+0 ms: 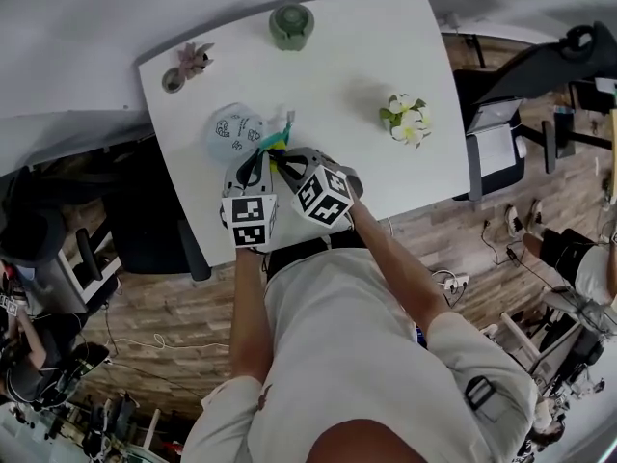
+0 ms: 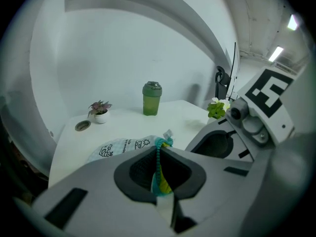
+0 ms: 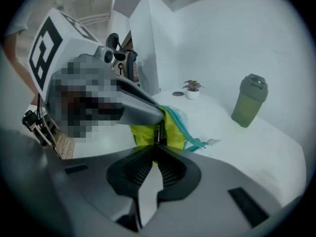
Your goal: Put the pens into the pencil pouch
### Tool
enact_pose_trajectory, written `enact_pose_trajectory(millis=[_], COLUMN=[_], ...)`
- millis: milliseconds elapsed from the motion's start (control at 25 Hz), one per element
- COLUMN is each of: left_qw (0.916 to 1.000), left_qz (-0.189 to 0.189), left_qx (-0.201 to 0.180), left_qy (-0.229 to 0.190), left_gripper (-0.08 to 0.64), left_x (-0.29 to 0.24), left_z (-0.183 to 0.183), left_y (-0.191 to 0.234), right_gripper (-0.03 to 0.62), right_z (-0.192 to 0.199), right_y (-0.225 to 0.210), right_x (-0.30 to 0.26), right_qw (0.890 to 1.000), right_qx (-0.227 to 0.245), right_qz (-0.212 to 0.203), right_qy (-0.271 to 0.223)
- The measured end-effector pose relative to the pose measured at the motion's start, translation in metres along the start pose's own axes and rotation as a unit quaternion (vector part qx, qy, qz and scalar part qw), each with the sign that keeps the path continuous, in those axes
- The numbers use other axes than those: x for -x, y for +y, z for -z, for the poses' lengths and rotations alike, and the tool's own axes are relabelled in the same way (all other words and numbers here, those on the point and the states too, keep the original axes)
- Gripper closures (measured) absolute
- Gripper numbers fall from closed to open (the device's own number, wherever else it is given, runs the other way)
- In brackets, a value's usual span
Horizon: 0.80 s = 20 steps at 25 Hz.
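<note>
The pencil pouch, pale with small prints, lies on the white table; its teal zipper and yellow lining gape toward me. My left gripper is shut on the pouch's zipper edge and holds the mouth up. My right gripper is shut on a thin dark pen, whose tip points into the yellow opening, right beside the left gripper. In the head view both grippers, left and right, meet at the pouch's near end. The pouch's inside is hidden.
A green bottle stands at the table's far edge, a small pink potted plant and a round disc at the far left, a white-flowered plant at the right. A black chair sits left of the table.
</note>
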State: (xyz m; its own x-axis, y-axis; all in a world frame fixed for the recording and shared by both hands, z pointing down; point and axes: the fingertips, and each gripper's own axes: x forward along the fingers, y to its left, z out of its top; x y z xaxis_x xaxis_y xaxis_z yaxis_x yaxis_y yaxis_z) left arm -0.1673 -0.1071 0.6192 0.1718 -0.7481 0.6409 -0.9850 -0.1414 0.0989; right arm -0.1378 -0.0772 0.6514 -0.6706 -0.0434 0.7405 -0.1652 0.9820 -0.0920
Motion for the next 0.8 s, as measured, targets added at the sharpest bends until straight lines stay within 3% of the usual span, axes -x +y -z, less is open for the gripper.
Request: enact_pose_trajectory(millis=[320, 600, 800], left_qw=[0.9998, 0.9990, 0.9994], left_qz=[-0.001, 0.005, 0.004], left_qx=[0.018, 0.044, 0.034], left_qy=[-0.004, -0.010, -0.007], left_gripper=[0.552, 0.551, 0.549], left_x=[-0.002, -0.006, -0.006], left_z=[0.003, 0.012, 0.017], left_y=[-0.001, -0.002, -0.003], right_gripper=[0.555, 0.551, 0.519], right_z=[-0.004, -0.002, 0.004], right_y=[-0.005, -0.011, -0.010], right_x=[-0.023, -0.029, -0.021], right_qw=[0.999, 0.997, 0.996], right_qx=[-0.044, -0.069, -0.069], right_qz=[-0.022, 0.009, 0.017], right_qy=[-0.024, -0.043, -0.046])
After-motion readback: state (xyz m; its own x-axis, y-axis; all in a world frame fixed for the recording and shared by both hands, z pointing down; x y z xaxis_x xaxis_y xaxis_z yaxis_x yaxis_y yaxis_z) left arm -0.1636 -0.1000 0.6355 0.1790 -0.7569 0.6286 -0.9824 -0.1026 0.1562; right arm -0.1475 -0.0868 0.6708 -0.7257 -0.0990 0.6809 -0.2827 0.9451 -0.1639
